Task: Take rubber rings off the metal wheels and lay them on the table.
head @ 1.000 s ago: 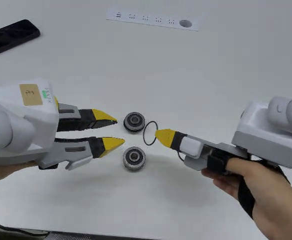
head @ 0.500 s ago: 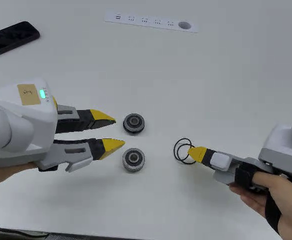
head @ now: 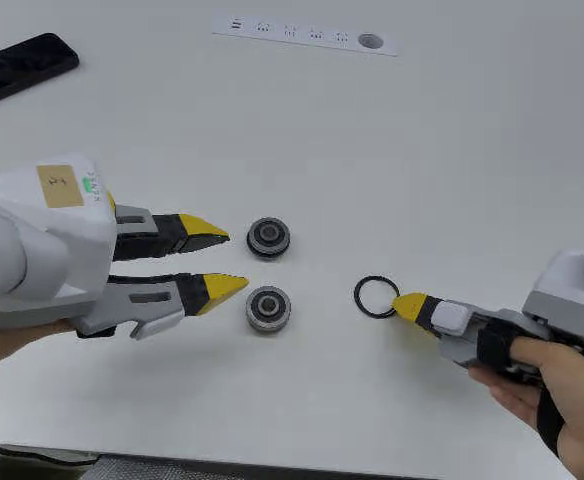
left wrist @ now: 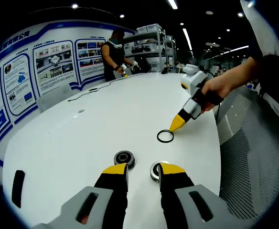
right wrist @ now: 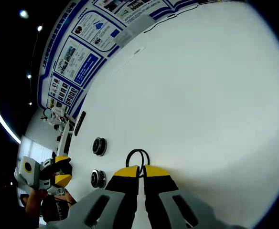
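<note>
In the head view, the left gripper [head: 222, 260] is hovering over the white bench [head: 452, 150] with its jaws released and spread apart, nothing between them. Two metal wheels are lying just off its tips: the far wheel [head: 269, 237] and the near wheel [head: 268, 308], close to each other but apart. Toward 3 o'clock from the wheels, a black rubber ring [head: 376, 296] is lying flat on the bench. The right gripper [head: 407, 304] is reaching in from 4 o'clock, its yellow tip touching the ring's edge. A black phone [head: 17, 70] is lying at 10 o'clock, and a white power strip [head: 305, 35] at 12.

In the left gripper view, the open jaws are rising from 6 o'clock. One wheel [left wrist: 124, 158] is sitting between the tips; the other [left wrist: 154, 171] is peeking out beside the right-hand tip. Beyond, the ring [left wrist: 165, 136] is resting on the bench with the right gripper [left wrist: 177, 124] at its rim.

In the right gripper view, the jaws are clenched together on the ring's [right wrist: 138, 153] near edge. Both wheels [right wrist: 99, 146] [right wrist: 98, 178] are lying toward 9 o'clock, with the left gripper [right wrist: 65, 174] beyond them.
</note>
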The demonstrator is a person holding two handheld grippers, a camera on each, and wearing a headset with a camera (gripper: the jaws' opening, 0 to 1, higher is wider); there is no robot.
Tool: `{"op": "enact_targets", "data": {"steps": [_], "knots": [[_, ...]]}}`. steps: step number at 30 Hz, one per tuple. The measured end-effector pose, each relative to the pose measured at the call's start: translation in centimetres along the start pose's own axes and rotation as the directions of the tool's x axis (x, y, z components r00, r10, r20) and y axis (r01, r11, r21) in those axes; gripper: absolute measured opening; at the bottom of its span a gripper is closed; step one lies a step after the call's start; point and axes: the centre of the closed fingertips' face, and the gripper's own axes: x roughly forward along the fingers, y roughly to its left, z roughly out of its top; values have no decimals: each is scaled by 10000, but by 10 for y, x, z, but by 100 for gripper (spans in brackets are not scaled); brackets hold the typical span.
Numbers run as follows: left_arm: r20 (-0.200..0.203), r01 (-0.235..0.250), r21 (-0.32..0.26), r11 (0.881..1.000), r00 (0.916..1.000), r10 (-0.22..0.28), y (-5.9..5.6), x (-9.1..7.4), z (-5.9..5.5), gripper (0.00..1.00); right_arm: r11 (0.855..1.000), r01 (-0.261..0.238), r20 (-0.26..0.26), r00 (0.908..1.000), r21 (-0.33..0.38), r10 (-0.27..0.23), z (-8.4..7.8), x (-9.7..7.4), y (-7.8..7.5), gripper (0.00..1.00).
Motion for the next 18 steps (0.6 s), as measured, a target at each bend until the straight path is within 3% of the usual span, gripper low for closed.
{"op": "enact_targets", "data": {"steps": [8, 17, 18], "knots": [[20, 57, -20, 10000, 10000, -57, 3, 5, 1, 26, 9983, 165, 285, 9995, -559, -149, 9, -4, 1, 10], [-162, 156, 245, 9996, 9998, -152, 22, 24, 2, 25, 9941, -559, 487, 9970, -934, 607, 20, -2, 22, 12], [-341, 156, 146, 9998, 9993, -151, 26, 28, -1, 23, 9927, -593, 441, 9970, -1053, 642, 20, -1, 23, 12]]}}
